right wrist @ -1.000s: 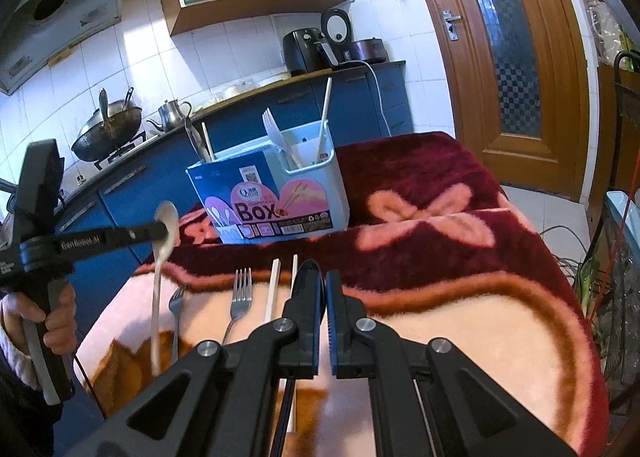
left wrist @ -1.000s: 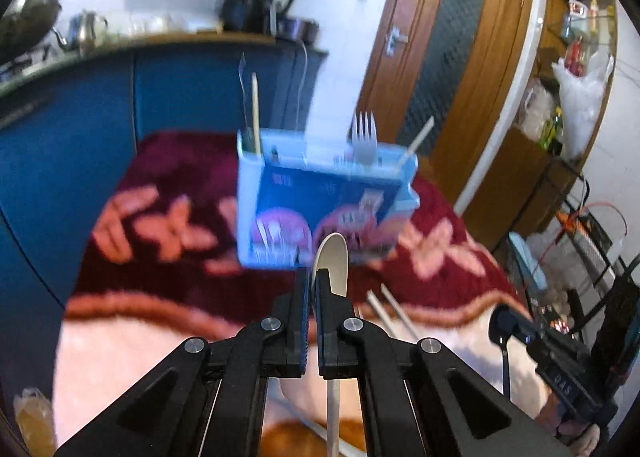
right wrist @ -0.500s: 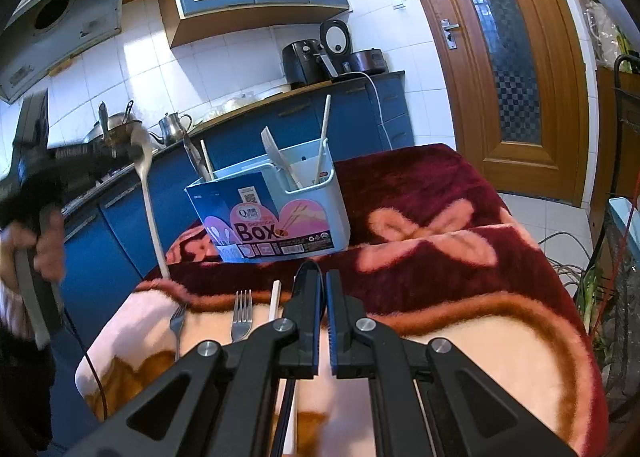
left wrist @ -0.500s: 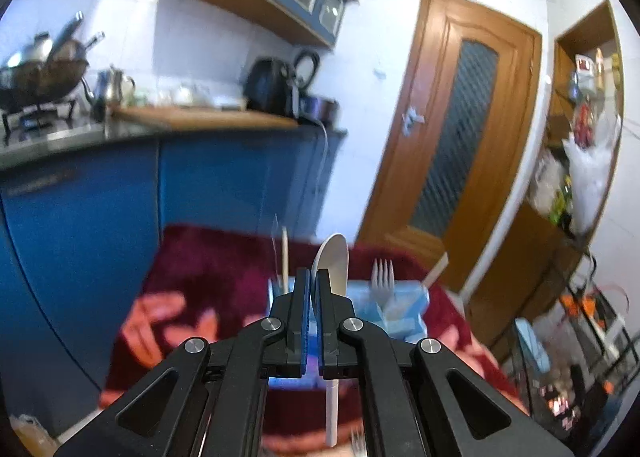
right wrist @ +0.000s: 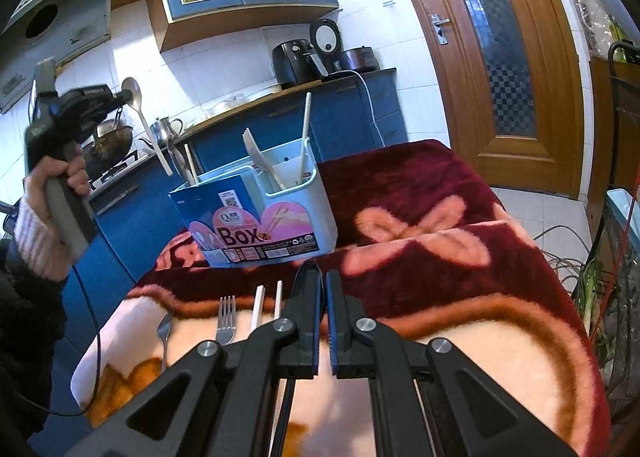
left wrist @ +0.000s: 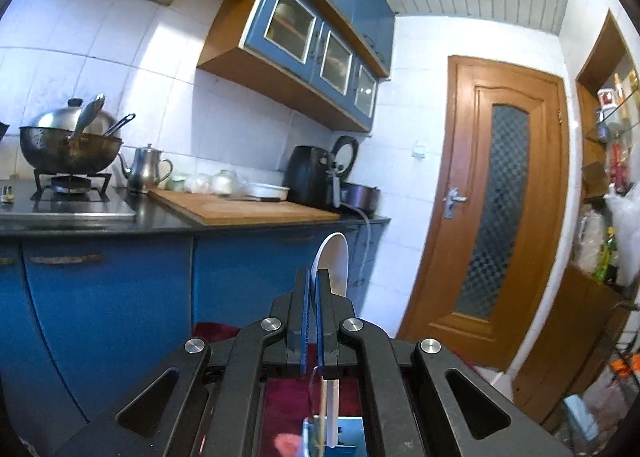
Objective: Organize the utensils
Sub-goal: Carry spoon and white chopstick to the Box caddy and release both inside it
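Nearest the right wrist camera, the right gripper (right wrist: pixel 323 281) has its jaws clenched on nothing, low over the blanket (right wrist: pixel 460 321). Just in front of the utensil box (right wrist: pixel 256 217), on the camera's side, lie two forks (right wrist: pixel 226 315), side by side on the blanket, and two white chopsticks (right wrist: pixel 258 307) beside them. The box stands on the blanket past these and holds, as far as can be counted, one plastic fork-like piece (right wrist: pixel 260 159), one tall white chopstick (right wrist: pixel 305 129) and a few sticks and a metal utensil at its left end. Above and left of the box, a hand (right wrist: pixel 52 193) holds the left gripper (right wrist: pixel 127 97), jaws clamped on one spoon (right wrist: pixel 138 105), bowl up, handle slanting down toward the box's left end.
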`<state>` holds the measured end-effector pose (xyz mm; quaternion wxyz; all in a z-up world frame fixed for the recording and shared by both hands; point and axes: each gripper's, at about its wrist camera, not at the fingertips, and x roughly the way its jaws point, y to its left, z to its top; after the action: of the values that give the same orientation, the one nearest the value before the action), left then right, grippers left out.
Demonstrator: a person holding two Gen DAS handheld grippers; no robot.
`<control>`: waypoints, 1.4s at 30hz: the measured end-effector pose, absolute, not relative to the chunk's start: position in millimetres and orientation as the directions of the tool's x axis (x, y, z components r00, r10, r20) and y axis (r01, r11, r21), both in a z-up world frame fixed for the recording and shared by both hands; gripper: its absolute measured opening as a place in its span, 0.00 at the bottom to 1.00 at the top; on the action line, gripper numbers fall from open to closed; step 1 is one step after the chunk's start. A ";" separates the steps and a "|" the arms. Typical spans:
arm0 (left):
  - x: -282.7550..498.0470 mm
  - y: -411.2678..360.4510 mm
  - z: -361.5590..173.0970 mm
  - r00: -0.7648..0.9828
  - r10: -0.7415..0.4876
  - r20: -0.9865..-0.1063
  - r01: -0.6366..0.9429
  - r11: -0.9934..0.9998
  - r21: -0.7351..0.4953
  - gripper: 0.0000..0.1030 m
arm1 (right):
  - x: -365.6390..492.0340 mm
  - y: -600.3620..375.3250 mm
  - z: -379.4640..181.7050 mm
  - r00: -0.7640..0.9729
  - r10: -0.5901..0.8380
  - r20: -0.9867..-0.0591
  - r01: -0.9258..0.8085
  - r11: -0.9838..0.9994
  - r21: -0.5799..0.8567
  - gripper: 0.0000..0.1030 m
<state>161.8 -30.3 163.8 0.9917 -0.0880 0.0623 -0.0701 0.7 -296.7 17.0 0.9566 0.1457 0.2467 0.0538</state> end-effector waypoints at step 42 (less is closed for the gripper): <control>163.9 -31.8 62.3 0.886 -0.301 -0.354 0.239 0.949 -0.208 0.08 | 135.5 -264.3 102.8 0.967 0.006 -0.256 0.016 0.996 0.084 0.04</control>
<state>163.9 -31.8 62.3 0.9677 -0.0793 0.1944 -0.1394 135.5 -264.3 102.8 0.9907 0.0425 0.1289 -0.0023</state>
